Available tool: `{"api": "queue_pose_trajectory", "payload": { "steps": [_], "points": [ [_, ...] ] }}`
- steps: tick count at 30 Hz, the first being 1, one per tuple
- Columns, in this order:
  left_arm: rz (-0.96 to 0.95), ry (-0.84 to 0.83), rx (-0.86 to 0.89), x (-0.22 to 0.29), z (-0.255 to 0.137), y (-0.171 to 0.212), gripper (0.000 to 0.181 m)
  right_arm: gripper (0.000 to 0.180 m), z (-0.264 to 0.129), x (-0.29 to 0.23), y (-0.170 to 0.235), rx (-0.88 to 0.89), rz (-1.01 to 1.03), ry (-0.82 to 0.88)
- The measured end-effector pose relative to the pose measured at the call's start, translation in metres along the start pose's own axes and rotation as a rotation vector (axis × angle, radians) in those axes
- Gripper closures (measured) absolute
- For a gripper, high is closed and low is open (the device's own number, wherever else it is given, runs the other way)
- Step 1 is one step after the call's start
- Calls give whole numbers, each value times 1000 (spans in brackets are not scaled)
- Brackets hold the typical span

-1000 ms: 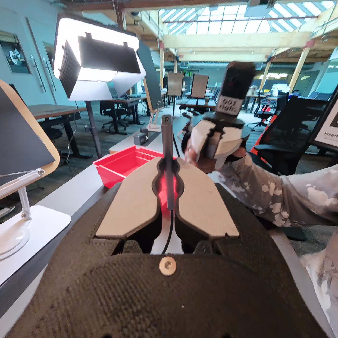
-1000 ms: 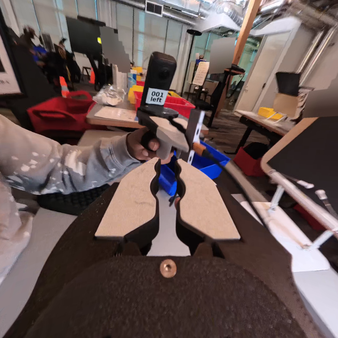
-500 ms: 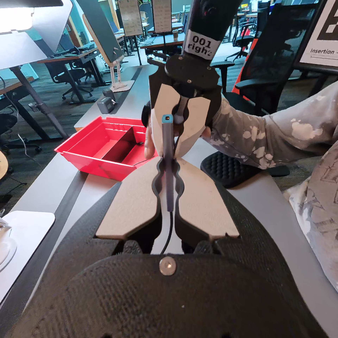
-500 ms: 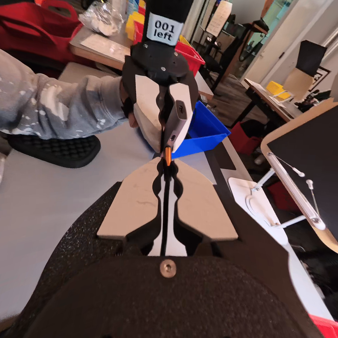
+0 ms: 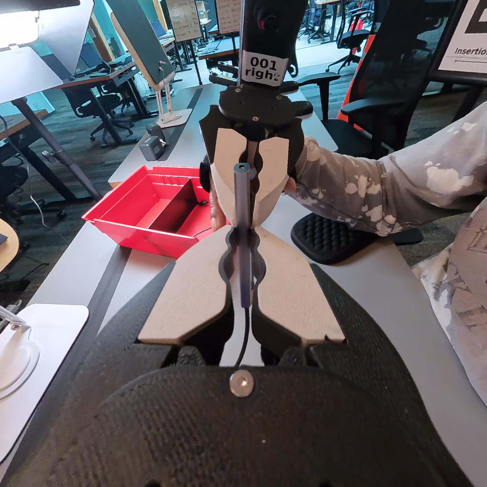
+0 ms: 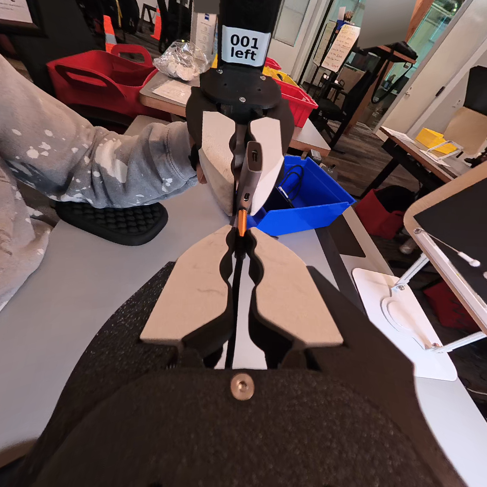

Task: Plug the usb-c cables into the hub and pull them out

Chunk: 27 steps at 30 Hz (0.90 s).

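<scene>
My left gripper (image 5: 242,233) is shut on a slim grey hub (image 5: 241,205) that stands out forward past its fingertips, a thin black lead running back from it. My right gripper (image 6: 242,233) is shut on a black usb-c cable (image 6: 235,290) just behind its orange plug (image 6: 242,222). The plug's tip meets the near end of the hub (image 6: 250,171); I cannot tell how deep it sits. The grippers face each other tip to tip above the grey table (image 5: 369,290). The left gripper (image 6: 241,210) and right gripper (image 5: 249,221) each show in the other's view.
A red bin (image 5: 137,226) stands on the table behind the hub. A blue bin (image 6: 303,213) holds another black cable. A black wrist pad (image 5: 329,237) lies under the person's sleeve. A white stand base (image 6: 395,316) sits at the table's side. The tips of both grippers are at nearly the same place.
The two grippers have come together and tilted down toward the table. My right gripper, slightly open a second ago, has shut on the cable behind the orange plug. The left still holds the hub.
</scene>
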<state>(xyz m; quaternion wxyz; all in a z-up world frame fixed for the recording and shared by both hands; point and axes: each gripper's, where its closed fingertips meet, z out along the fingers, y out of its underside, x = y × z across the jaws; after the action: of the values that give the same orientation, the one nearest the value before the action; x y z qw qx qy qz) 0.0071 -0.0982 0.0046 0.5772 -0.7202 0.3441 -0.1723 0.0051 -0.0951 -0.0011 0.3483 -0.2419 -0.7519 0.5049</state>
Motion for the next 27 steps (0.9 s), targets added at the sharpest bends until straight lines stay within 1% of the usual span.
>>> {"api": "queue_pose_trajectory", "payload": {
  "steps": [5,6,7,8,9,10,11,13,17,23,25,27],
  "points": [
    [5,-9,39,2,4,-10,171,172,-9,-1,-5,20,-12,-4],
    [-5,-30,73,-2,-1,-15,170,172,-16,3,1,-14,-18,12],
    [-32,-75,159,-11,-20,-28,171,172,-32,15,8,-21,-6,74],
    [-59,-123,263,-22,-50,-43,171,172,-51,26,8,31,32,112],
    [-44,-178,318,-29,-78,-51,171,172,-70,34,4,86,58,150],
    [-11,-217,306,-29,-95,-53,171,172,-83,39,0,114,58,189],
    [5,-226,283,-27,-102,-52,171,172,-90,41,-6,133,50,212],
    [8,-240,281,-25,-107,-56,171,172,-94,47,-9,122,40,259],
    [-41,-227,272,-27,-103,-54,171,172,-104,65,-10,81,18,383],
    [-70,-219,267,-30,-101,-52,171,172,-137,120,-33,-27,-88,592],
    [-66,-227,256,-30,-101,-51,171,172,-144,136,-25,-107,-117,636],
    [-62,-232,254,-29,-102,-51,171,172,-149,151,-2,-205,-145,692]
  ]
}}
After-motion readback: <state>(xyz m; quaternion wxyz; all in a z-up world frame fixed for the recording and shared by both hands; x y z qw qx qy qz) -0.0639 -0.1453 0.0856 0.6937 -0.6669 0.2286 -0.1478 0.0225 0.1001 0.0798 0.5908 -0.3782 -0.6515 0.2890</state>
